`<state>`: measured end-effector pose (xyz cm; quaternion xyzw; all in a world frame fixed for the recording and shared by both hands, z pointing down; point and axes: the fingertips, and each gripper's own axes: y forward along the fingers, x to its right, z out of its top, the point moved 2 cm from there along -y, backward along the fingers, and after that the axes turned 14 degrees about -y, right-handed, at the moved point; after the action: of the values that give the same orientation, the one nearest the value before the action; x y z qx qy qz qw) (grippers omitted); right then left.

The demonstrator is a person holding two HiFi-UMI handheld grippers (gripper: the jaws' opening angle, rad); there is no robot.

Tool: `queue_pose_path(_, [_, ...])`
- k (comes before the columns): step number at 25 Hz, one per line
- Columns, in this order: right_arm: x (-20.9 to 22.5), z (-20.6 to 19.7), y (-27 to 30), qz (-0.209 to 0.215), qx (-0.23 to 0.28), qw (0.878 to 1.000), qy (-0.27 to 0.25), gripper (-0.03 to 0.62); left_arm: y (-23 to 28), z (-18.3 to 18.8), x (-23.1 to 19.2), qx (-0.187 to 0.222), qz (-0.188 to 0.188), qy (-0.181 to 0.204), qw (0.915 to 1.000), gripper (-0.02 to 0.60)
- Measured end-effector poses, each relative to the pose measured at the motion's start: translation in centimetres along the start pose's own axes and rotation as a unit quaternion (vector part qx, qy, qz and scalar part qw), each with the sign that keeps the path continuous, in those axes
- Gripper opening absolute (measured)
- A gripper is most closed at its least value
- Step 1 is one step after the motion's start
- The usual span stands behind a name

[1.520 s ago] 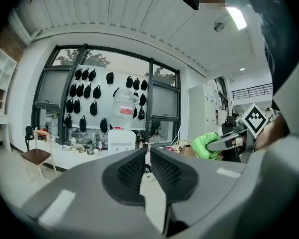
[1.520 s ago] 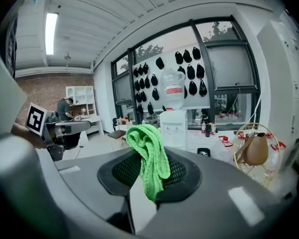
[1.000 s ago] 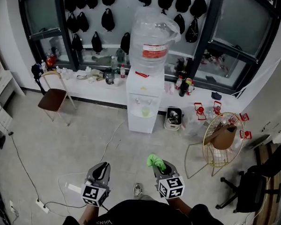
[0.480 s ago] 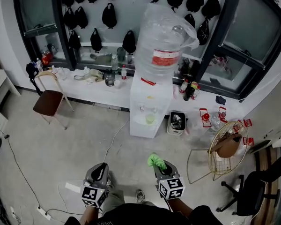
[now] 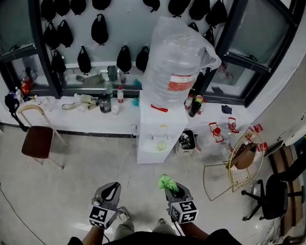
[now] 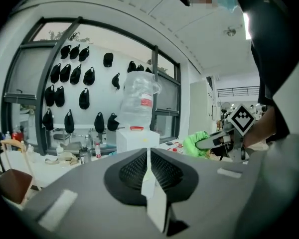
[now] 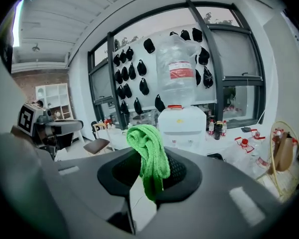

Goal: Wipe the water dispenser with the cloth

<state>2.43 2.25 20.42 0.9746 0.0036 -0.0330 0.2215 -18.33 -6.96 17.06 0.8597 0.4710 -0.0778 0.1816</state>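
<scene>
The white water dispenser (image 5: 159, 131) stands against the window ledge, topped by a big clear bottle (image 5: 177, 65) under a plastic bag; it also shows as the dispenser (image 7: 182, 126) and the dispenser (image 6: 135, 139) straight ahead in both gripper views. My right gripper (image 5: 170, 187) is shut on a bright green cloth (image 5: 168, 181), which sticks up from its jaws as the cloth (image 7: 148, 156). My left gripper (image 5: 109, 190) is shut with nothing in it, its jaws pressed together. Both are held low, well short of the dispenser.
A wooden chair (image 5: 35, 138) stands at the left. A gold wire basket stand (image 5: 241, 160) and a black office chair (image 5: 275, 193) are at the right. Bottles crowd the ledge (image 5: 86, 108); a small bin (image 5: 186, 142) sits beside the dispenser. A cable (image 5: 123, 163) lies on the floor.
The person has walked forward: the dispenser now looks larger and nearer, and the chair has slid left. Both grippers keep the same pose, the cloth still held.
</scene>
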Motion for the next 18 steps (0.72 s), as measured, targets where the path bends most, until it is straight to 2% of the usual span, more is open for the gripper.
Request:
queue_pose_path(4, [-0.6, 0.8, 1.6, -0.007, -0.007, 1.0, -0.004, 0.095, 2.2, 0.0, -2.6, -0.018, -0.016, -0.002, 0.9997, 0.003])
queue_pose_path(8, [1.3, -0.2, 2.5, -0.006, -0.023, 1.0, -0.006, 0.095, 4.6, -0.5, -2.8, -0.026, -0.018, -0.007, 0.9995, 0.003])
queue_pose_path(14, [4.8, -2.8, 3.3, 0.036, -0.068, 0.996, -0.05, 0.095, 7.6, -3.9, -1.7, -0.01, 0.018, -0.022, 0.9995, 0.003])
queue_pose_path(18, [8.4, -5.9, 4.5, 0.055, -0.069, 0.994, -0.064, 0.095, 10.3, -7.0, 0.6, -0.015, 0.042, -0.045, 0.998, 0.003])
